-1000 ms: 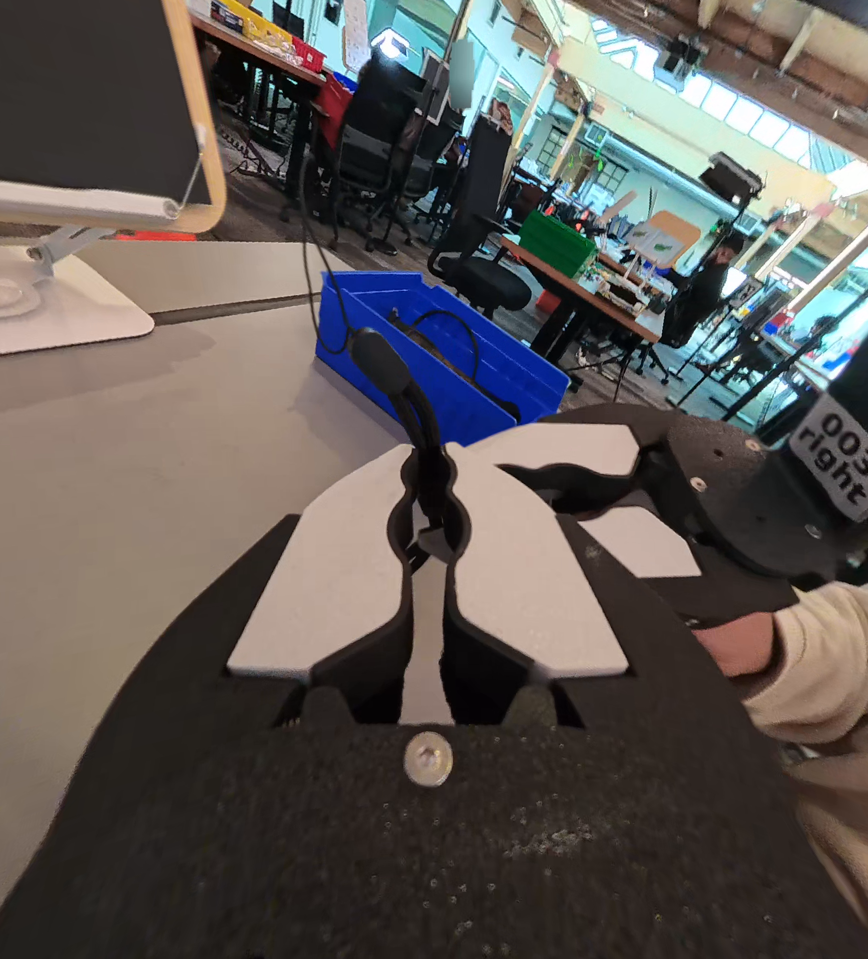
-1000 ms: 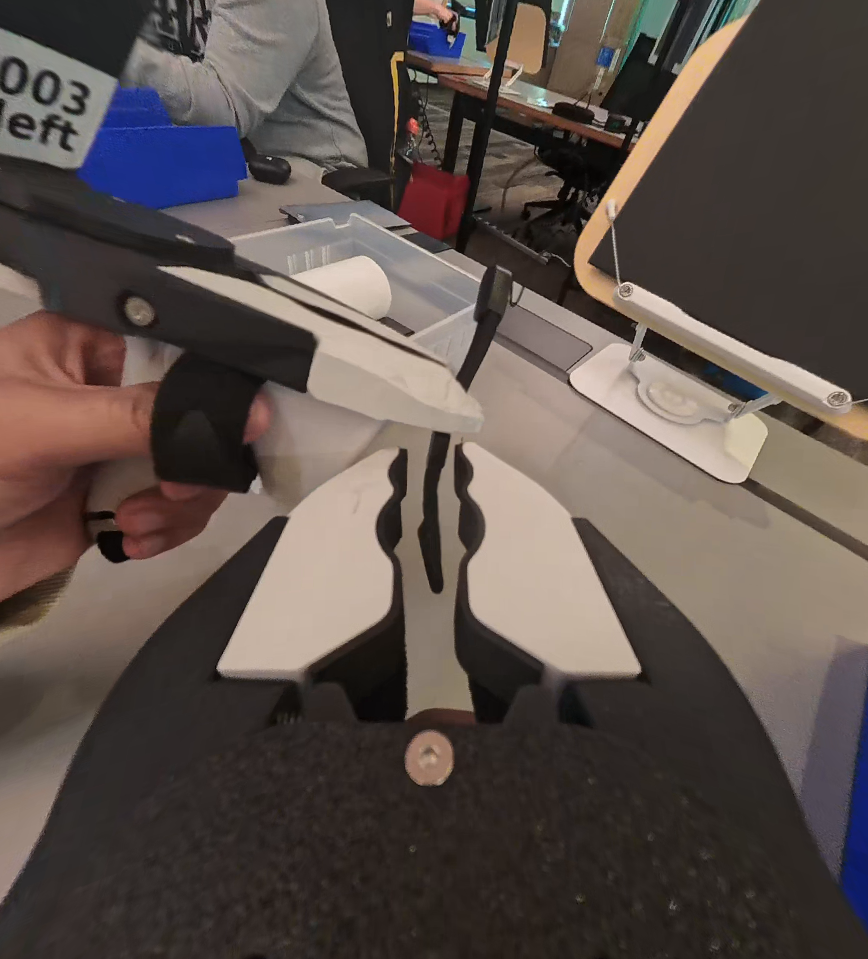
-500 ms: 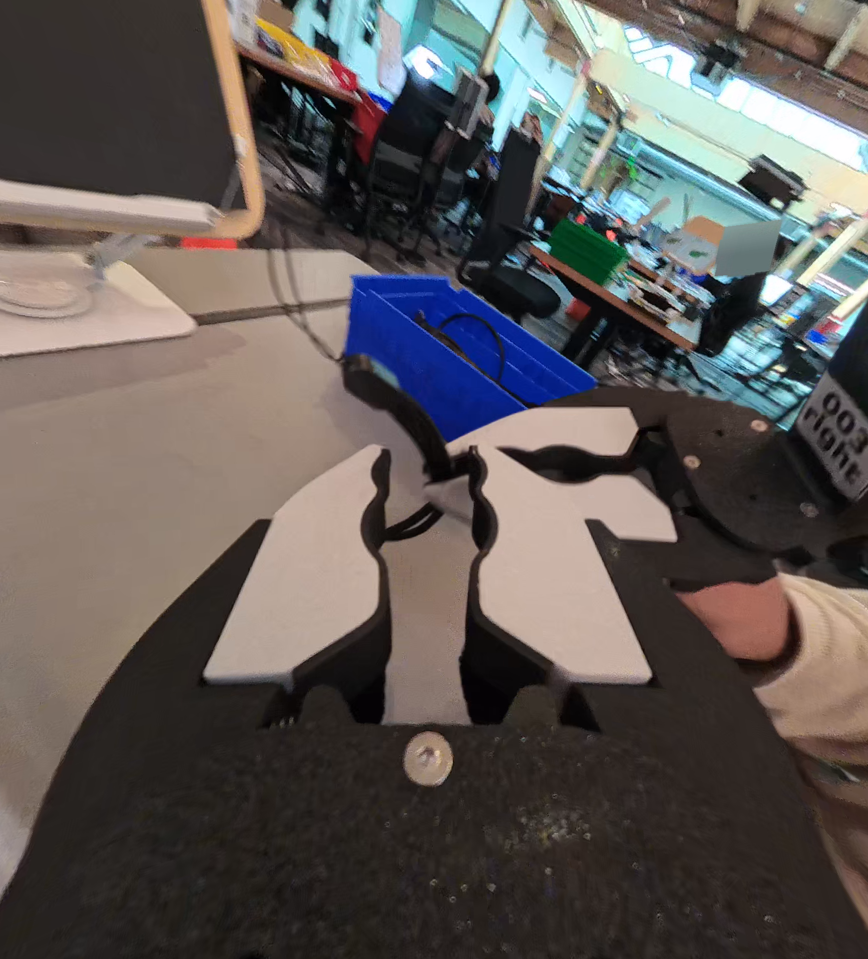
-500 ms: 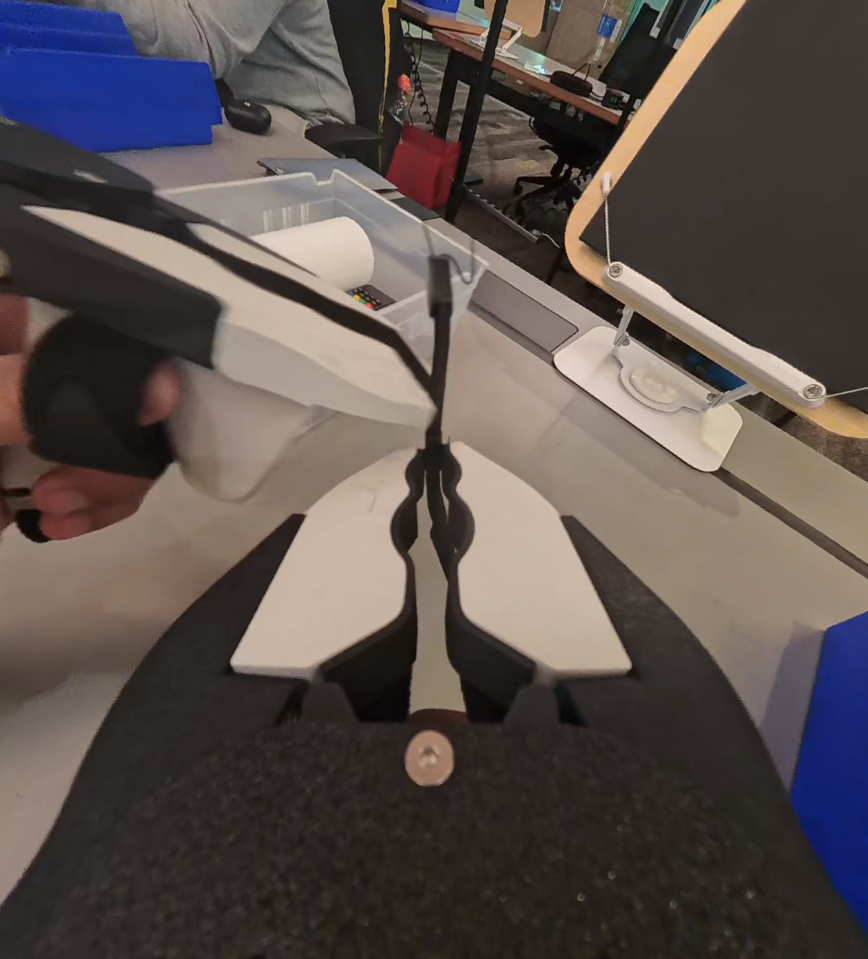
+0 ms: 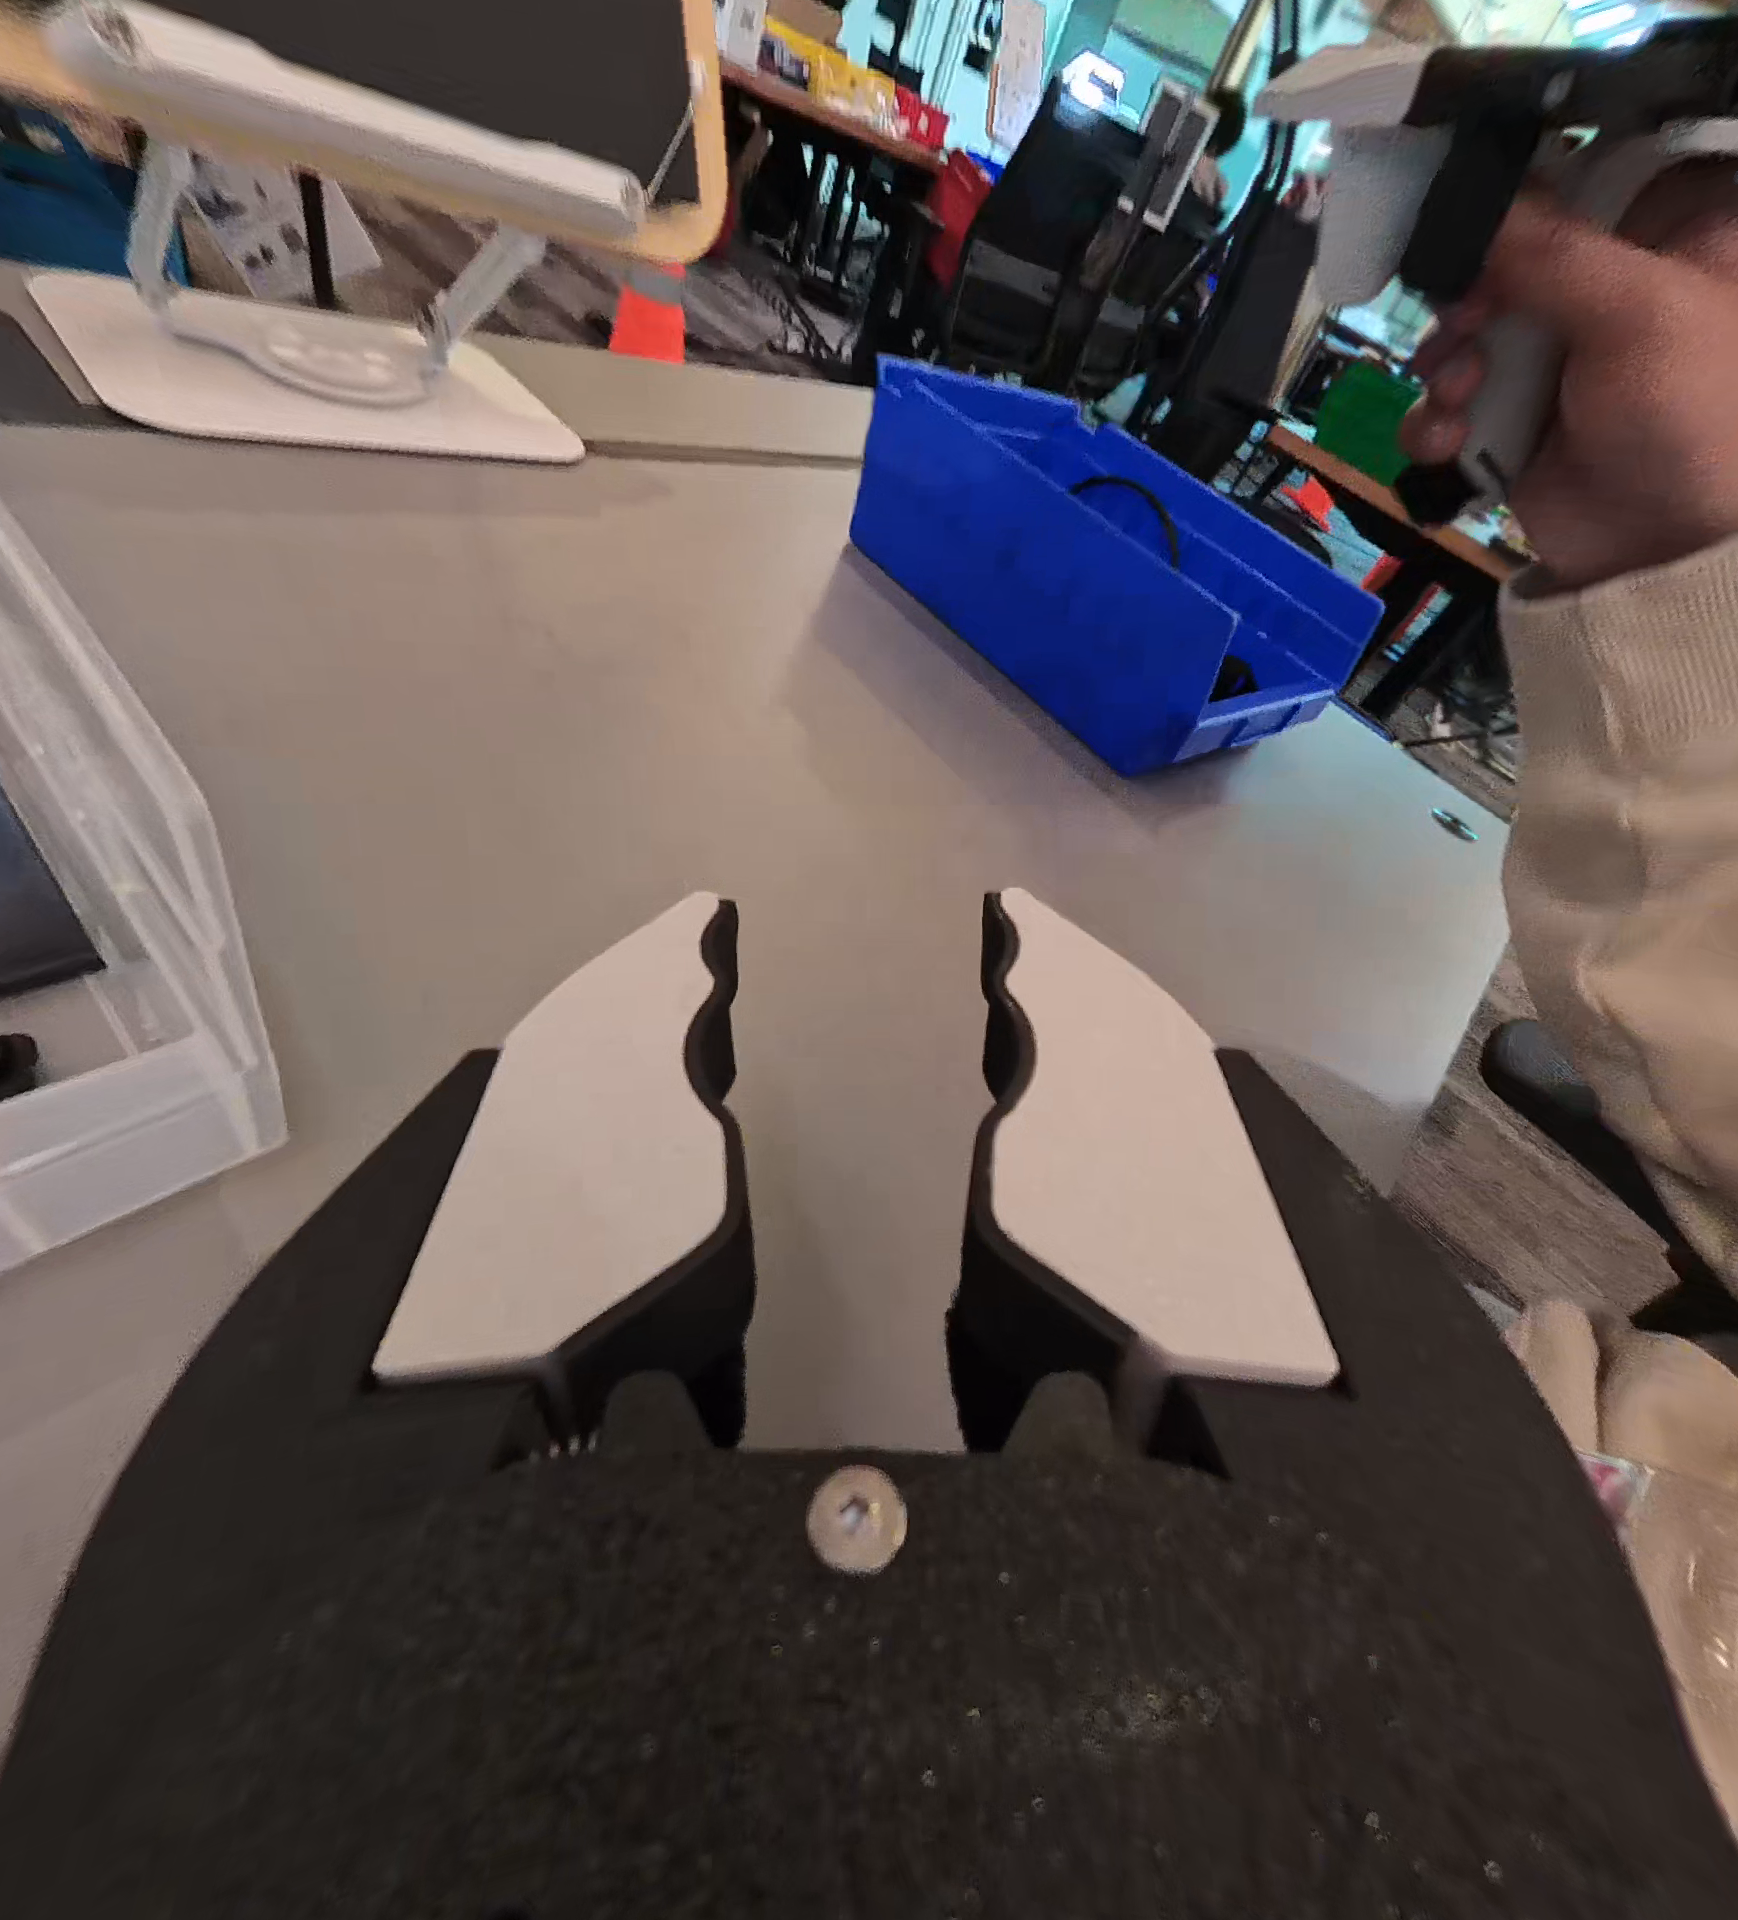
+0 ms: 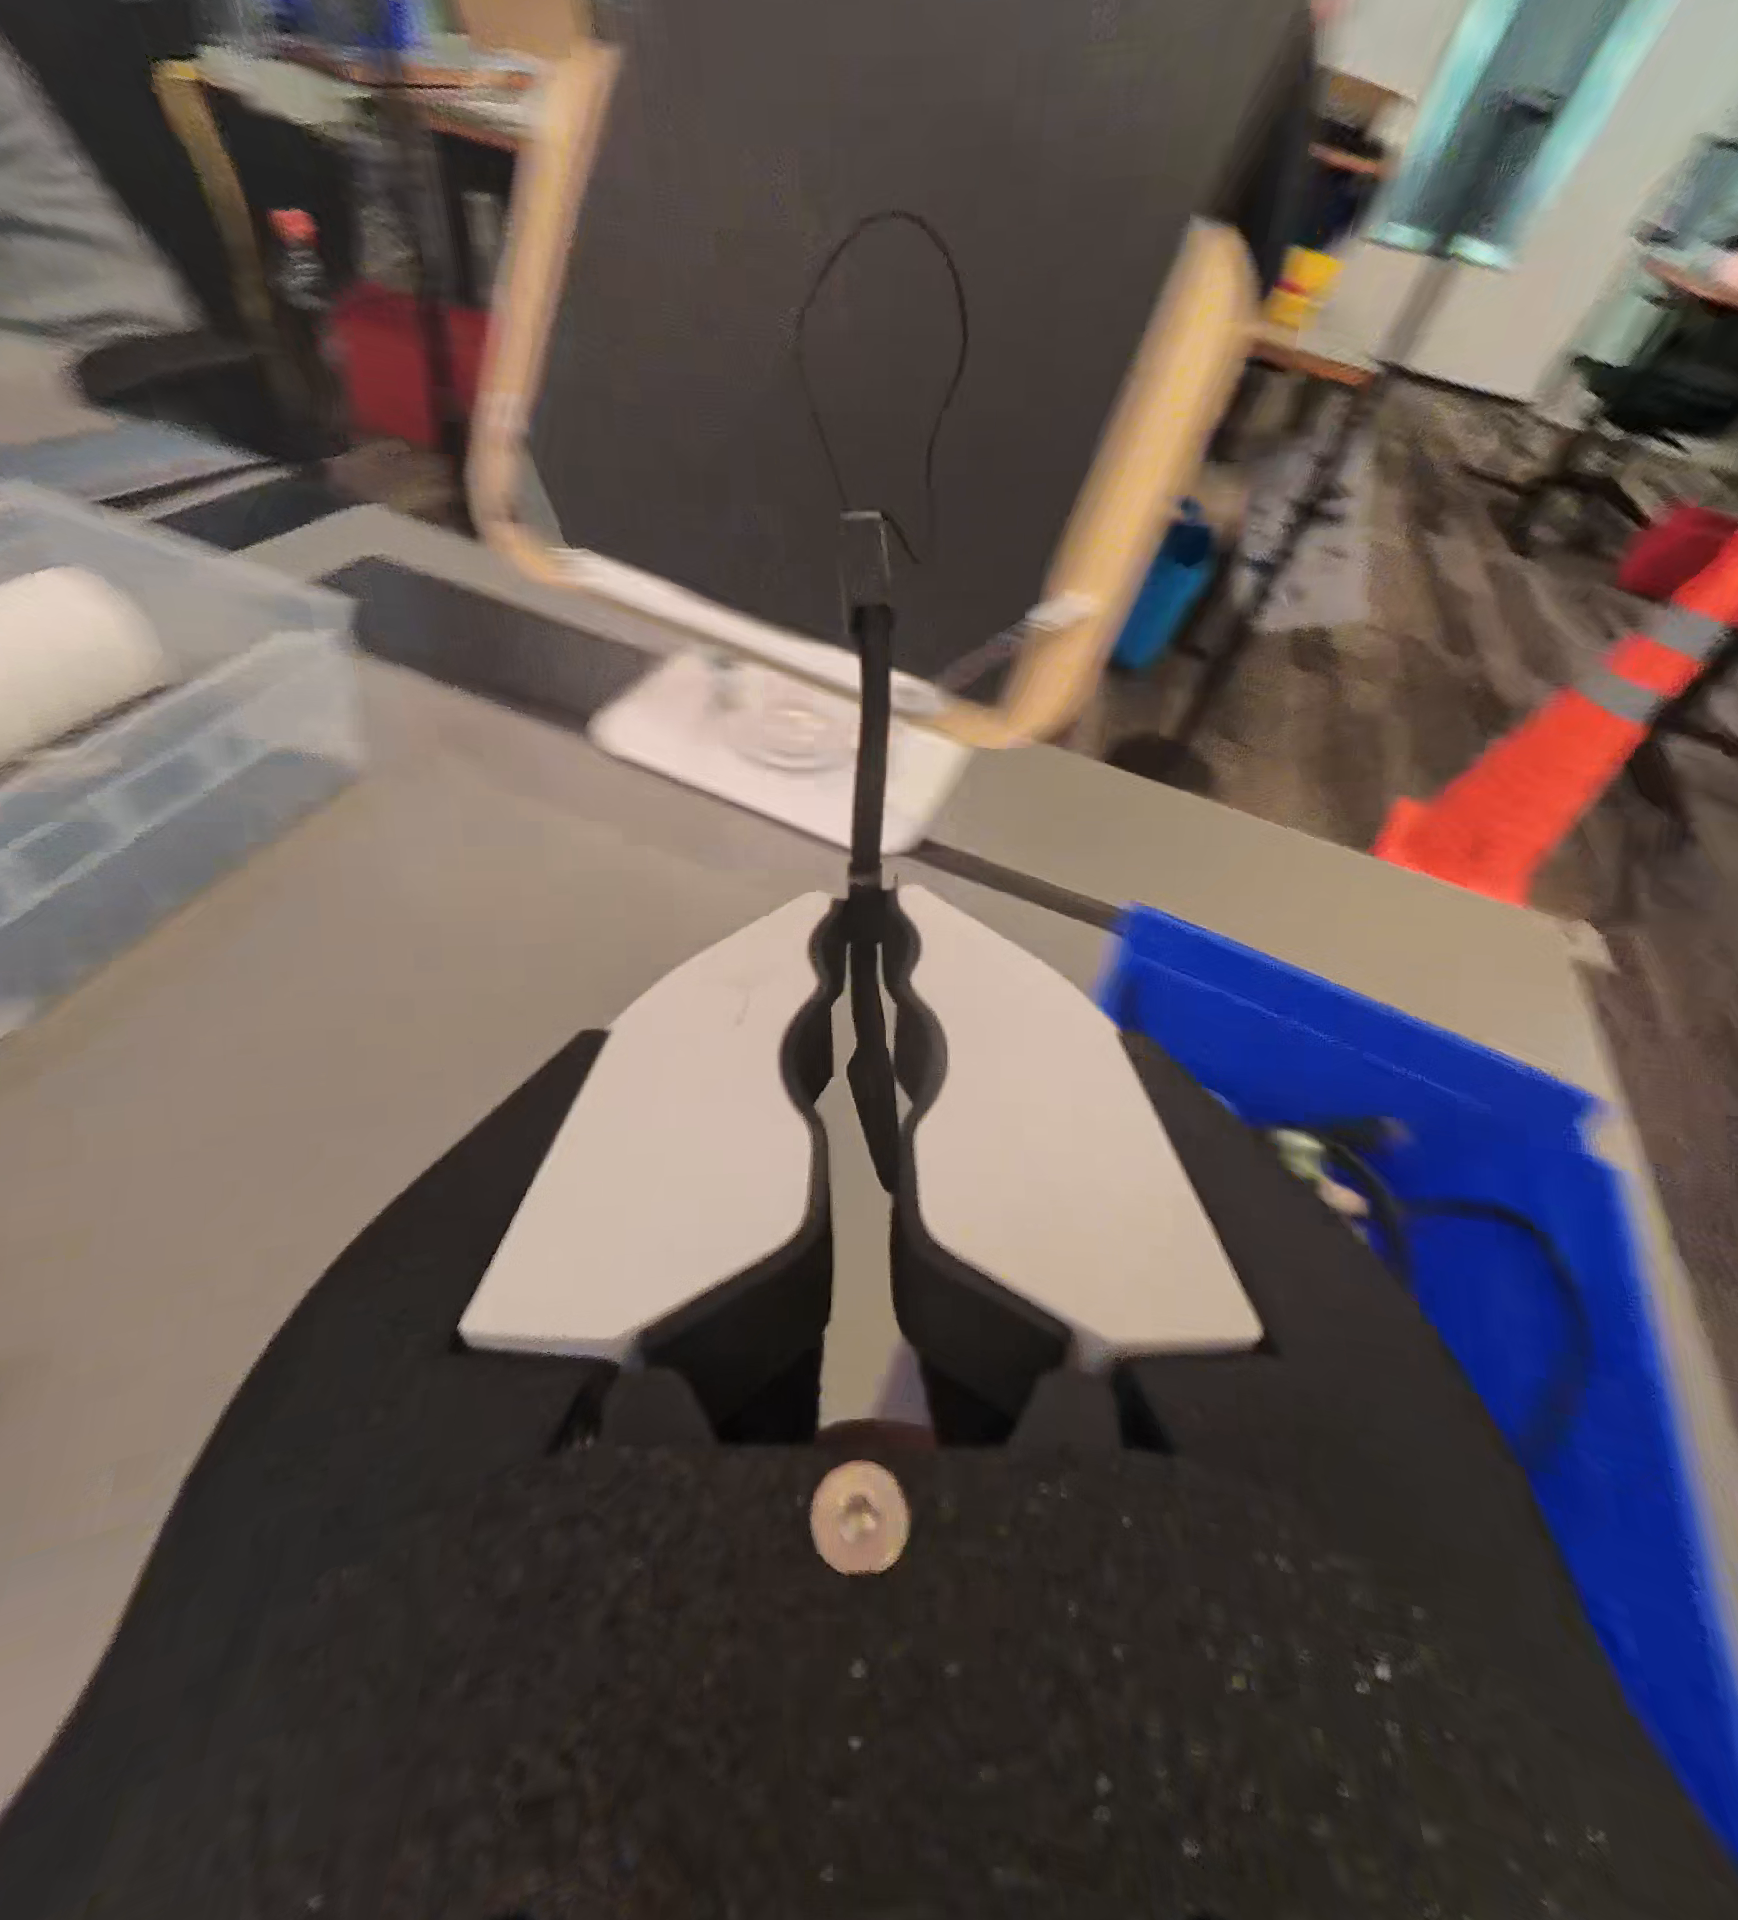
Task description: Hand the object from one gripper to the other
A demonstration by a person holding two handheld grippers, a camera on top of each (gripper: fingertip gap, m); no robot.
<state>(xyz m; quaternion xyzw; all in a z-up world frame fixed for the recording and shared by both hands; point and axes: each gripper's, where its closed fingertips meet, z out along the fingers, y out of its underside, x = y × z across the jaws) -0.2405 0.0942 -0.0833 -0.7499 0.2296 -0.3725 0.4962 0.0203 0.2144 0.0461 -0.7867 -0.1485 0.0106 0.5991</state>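
Note:
The object is a thin black strap with a fine cord loop (image 6: 870,717) at its far end. My right gripper (image 6: 867,914) is shut on the strap, which stands up past the fingertips. My left gripper (image 5: 857,914) is open and empty, low over the grey table (image 5: 491,665). In the left wrist view the right gripper (image 5: 1364,78) is raised at the top right, held by a hand (image 5: 1634,374) in a cream sleeve; the strap does not show clearly there.
A blue bin (image 5: 1083,582) with a black cable inside stands on the table, also at the right of the right wrist view (image 6: 1467,1174). A clear plastic box (image 5: 65,935) is on the left. A dark panel on a white stand (image 6: 844,312) is behind. An orange cone (image 6: 1571,748) stands on the floor. About 30 cm separates my left fingertips from my right.
My left gripper has opened, let go of the strap and pulled away. My right gripper has shut on the strap and swung up and to the right with it.

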